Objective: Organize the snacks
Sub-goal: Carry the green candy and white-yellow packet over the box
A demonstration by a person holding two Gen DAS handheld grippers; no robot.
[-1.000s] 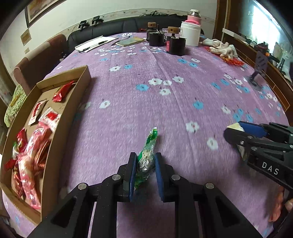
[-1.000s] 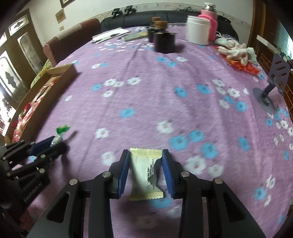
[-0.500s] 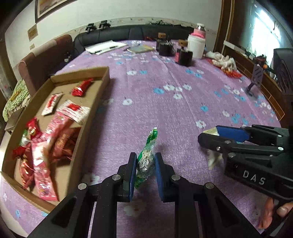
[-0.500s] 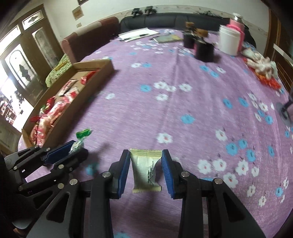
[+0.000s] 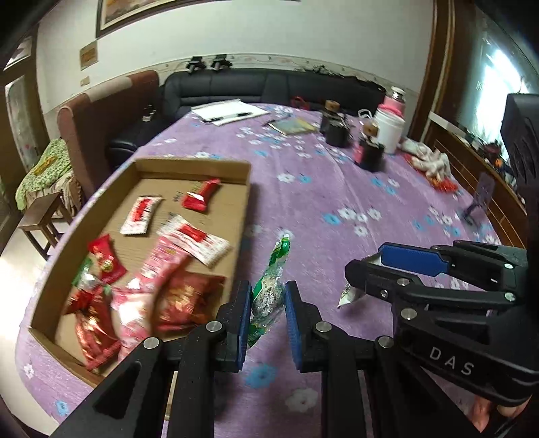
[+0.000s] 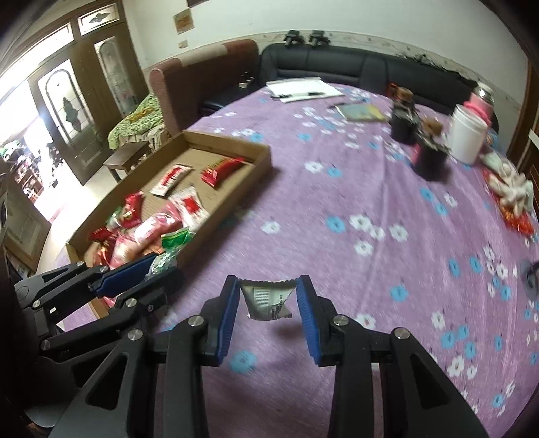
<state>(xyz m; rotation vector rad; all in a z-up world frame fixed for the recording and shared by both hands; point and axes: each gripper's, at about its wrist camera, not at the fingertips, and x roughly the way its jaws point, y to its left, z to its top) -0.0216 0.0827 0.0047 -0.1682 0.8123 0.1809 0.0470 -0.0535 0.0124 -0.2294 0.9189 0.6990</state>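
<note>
A home living or dining room. A large bench under a purple flowered cloth is ringed by a black leather sofa and a brown armchair. Framed pictures hang on the white wall, and wooden doors with glass panes open onto daylight.

We see a table in a purple cloth with white and blue flowers, filling mid-frame. On it, left of frame, an open cardboard tray of red snack packets. Upper centre: white papers with a pen, then a book. Upper right: two dark jars, a white tub, a pink flask. Right edge: a crumpled white cloth and a small dark stand.
</note>
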